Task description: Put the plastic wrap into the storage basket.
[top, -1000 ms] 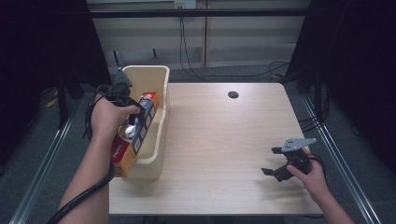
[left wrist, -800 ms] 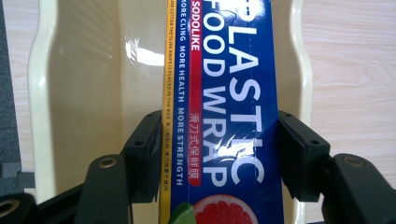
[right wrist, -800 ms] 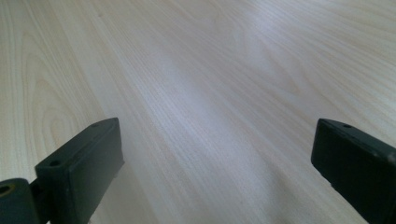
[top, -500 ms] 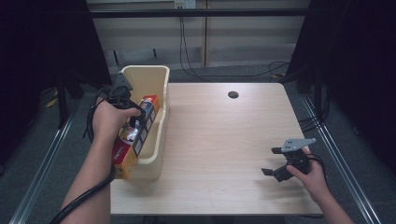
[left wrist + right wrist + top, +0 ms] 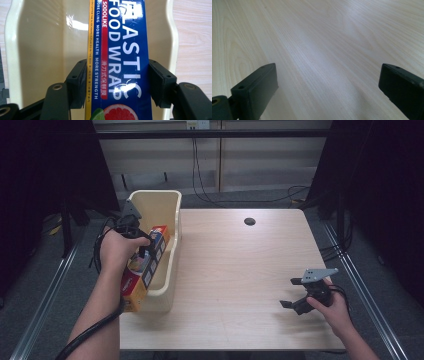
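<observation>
The left gripper [image 5: 117, 82] is clamped on the food wrap box [image 5: 120, 62]: in the left gripper view both black jaws press flat against the long sides of the blue and yellow carton, which runs straight ahead from between them toward 12 o'clock. In the high view the left gripper [image 5: 145, 251] sits at about 9 o'clock on the table, with the left hand [image 5: 116, 251] wrapped around its body and its cable trailing back along the forearm. The food wrap box [image 5: 142, 272] lies lengthwise in the cream bin [image 5: 170, 205], its far end low inside and its near end raised over the bin's near rim. The cream bin stands at the left edge of the wooden table [image 5: 235, 270], long axis toward 12 o'clock. The right gripper [image 5: 294, 295] is at about 4 o'clock, well apart from the bin, held by the right hand [image 5: 336, 312]; its jaws stand wide apart with nothing between them, over bare tabletop. A dark round hole [image 5: 249, 221] lies near 12 o'clock.
</observation>
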Demonstrator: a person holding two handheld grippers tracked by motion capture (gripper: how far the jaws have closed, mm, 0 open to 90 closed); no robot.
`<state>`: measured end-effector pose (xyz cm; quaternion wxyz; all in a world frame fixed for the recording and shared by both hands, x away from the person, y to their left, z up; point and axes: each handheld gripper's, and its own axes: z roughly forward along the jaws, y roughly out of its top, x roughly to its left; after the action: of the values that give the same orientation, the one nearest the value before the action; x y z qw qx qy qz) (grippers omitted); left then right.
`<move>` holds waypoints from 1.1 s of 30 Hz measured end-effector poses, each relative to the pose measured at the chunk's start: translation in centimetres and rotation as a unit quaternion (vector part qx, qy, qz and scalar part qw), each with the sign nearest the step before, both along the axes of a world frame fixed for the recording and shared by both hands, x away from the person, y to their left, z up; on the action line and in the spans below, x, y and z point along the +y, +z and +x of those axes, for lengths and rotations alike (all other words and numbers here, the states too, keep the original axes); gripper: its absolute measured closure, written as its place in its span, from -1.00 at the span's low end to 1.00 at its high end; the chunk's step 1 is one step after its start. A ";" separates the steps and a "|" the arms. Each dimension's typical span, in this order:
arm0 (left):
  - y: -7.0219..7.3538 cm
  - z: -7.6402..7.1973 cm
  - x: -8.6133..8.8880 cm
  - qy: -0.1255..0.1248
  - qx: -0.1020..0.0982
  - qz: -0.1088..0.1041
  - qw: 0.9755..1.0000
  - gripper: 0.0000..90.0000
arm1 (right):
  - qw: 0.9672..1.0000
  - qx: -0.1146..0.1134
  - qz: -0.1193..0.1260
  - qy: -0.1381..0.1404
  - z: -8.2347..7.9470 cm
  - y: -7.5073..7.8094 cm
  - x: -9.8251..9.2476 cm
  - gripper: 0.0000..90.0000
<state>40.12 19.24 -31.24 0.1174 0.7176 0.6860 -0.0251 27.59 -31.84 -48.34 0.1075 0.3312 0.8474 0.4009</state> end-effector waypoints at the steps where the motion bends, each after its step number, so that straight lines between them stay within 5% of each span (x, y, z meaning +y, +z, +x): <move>1: 0.0 0.0 0.0 0.000 0.000 0.001 1.000 -0.11 | 1.000 -0.001 -0.001 -0.001 0.0 0.0 0.0 -0.95; 33: -1.6 0.4 -0.4 -0.002 0.011 0.001 1.000 -0.11 | 1.000 0.000 -0.002 0.002 0.0 0.0 0.1 -0.95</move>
<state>40.54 18.87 -32.81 0.1091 0.7187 0.6859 -0.0328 27.61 -31.69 -48.38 0.1075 0.3290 0.8491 0.3991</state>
